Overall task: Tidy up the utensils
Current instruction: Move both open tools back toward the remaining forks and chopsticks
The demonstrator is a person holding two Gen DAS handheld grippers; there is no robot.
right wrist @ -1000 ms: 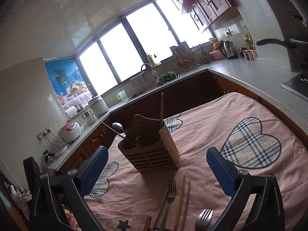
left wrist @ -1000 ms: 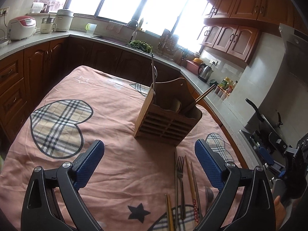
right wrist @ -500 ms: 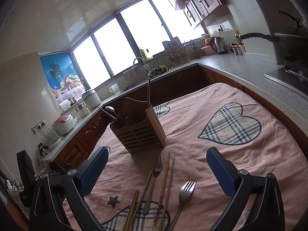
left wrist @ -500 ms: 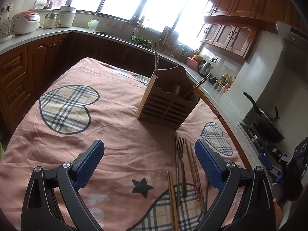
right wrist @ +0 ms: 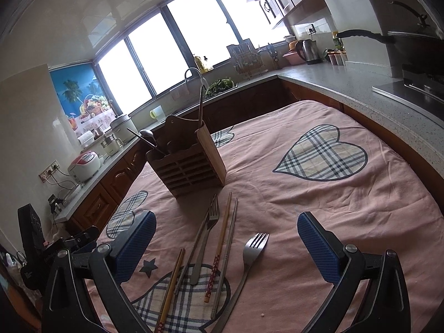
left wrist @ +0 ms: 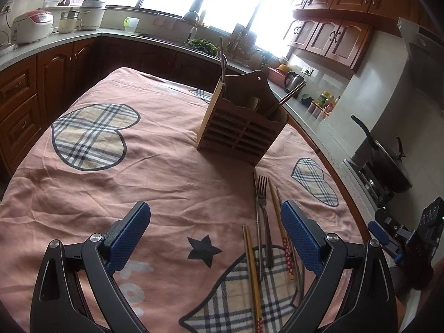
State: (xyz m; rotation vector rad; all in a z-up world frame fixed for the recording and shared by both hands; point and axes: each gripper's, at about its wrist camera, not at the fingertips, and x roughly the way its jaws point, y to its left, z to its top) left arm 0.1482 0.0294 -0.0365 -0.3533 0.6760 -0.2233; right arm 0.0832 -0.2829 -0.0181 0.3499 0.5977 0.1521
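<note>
The steel fork with the long thin handle [right wrist: 251, 252] lies between the spread jaws of the empty right claw [right wrist: 226, 241], handle pointing back toward it; the left claw [left wrist: 215, 231], also released, hovers farther aside.

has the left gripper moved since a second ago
Yes. The left gripper has pulled back from the wooden holder, which now sits higher in its view.

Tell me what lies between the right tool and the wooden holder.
Loose forks and chopsticks on the pink cloth, seen in the right wrist view.

Lower ends of the chopsticks [right wrist: 166, 299] and fork [right wrist: 244, 266] beyond the frame's edge.
</note>
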